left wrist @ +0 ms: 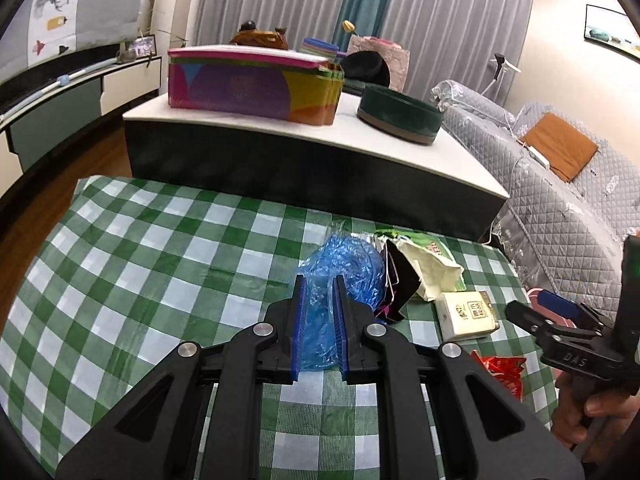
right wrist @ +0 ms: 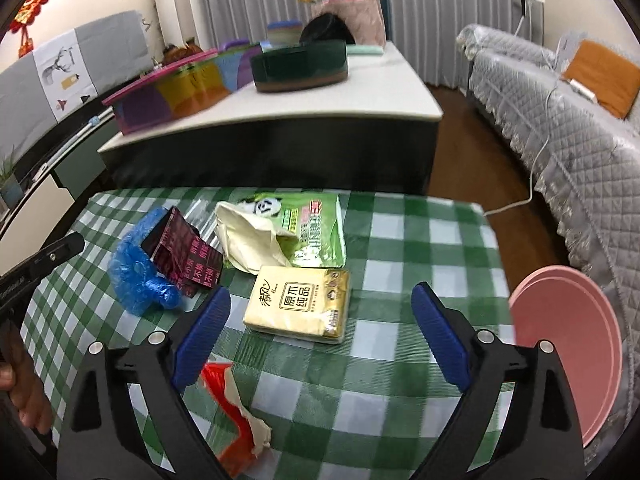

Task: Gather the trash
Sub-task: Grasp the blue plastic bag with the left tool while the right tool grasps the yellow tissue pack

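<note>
Right now the left hand-held gripper pinches a blue plastic bag between its pads, low over the checked worktop. Just right of it lie a dark red wrapper, a cream bag and a tissue pack. The right hand-held gripper is spread wide and empty, the tissue pack just ahead, a red scrap beneath, a pink bowl to its right.

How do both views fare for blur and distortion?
Left wrist view: sharp, the blue bag crisp; strong fisheye bends the white table edge, dark vignette in the corners. Right wrist view: slight motion blur on the far boxes, tissue pack print readable, same fisheye bowing.
</note>
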{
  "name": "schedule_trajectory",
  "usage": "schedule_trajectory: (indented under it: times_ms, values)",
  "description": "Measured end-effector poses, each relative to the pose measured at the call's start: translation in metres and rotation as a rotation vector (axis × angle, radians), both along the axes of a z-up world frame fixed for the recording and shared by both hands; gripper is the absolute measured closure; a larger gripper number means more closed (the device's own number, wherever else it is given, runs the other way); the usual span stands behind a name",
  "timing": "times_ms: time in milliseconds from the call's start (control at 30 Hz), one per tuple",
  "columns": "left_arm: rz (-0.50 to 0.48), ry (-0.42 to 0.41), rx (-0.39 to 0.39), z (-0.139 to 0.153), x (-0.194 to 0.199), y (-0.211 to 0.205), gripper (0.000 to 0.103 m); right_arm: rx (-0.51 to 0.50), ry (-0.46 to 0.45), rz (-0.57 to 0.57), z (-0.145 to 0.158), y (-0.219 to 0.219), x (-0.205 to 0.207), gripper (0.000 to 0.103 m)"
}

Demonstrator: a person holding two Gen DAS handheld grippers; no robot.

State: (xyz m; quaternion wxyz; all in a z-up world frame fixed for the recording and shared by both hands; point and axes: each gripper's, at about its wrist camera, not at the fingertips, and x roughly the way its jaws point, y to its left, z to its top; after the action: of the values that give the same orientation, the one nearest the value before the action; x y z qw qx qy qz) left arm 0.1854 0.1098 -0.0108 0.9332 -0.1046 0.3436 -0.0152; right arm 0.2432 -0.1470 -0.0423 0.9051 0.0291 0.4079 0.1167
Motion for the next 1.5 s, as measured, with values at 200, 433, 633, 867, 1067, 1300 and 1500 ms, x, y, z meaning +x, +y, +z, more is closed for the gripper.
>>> schedule_trajectory:
  times_ms: [200, 433, 633, 867, 1067, 1300, 1500]
  values:
    - [0.008, 0.027, 0.000, -0.010, 0.008, 0.000, 0.075, -0.008, 0.089, -0.001, -0.014, 0.014, 0.019, 0.011]
    - [-0.005, 0.052, -0.009, -0.019, 0.019, -0.006, 0.065, -0.049, 0.165, -0.008, -0.025, 0.024, 0.031, 0.011]
    - [-0.014, 0.076, -0.001, -0.029, 0.030, -0.017, 0.065, -0.089, 0.203, -0.028, -0.035, 0.026, 0.039, 0.011]
    - [-0.021, 0.102, 0.017, -0.031, 0.035, -0.027, 0.096, -0.078, 0.198, -0.028, -0.033, 0.027, 0.039, 0.031]
    - [-0.003, 0.068, 0.020, -0.019, 0.027, -0.024, 0.101, -0.051, 0.163, -0.066, -0.019, 0.018, 0.035, 0.064]
    - [0.003, 0.031, 0.015, -0.005, 0.011, -0.021, 0.101, -0.033, 0.149, -0.100, -0.010, -0.004, 0.025, 0.080]
    - [0.018, 0.006, 0.003, 0.008, -0.002, -0.013, 0.101, 0.035, 0.152, -0.103, -0.007, -0.011, 0.024, 0.026]
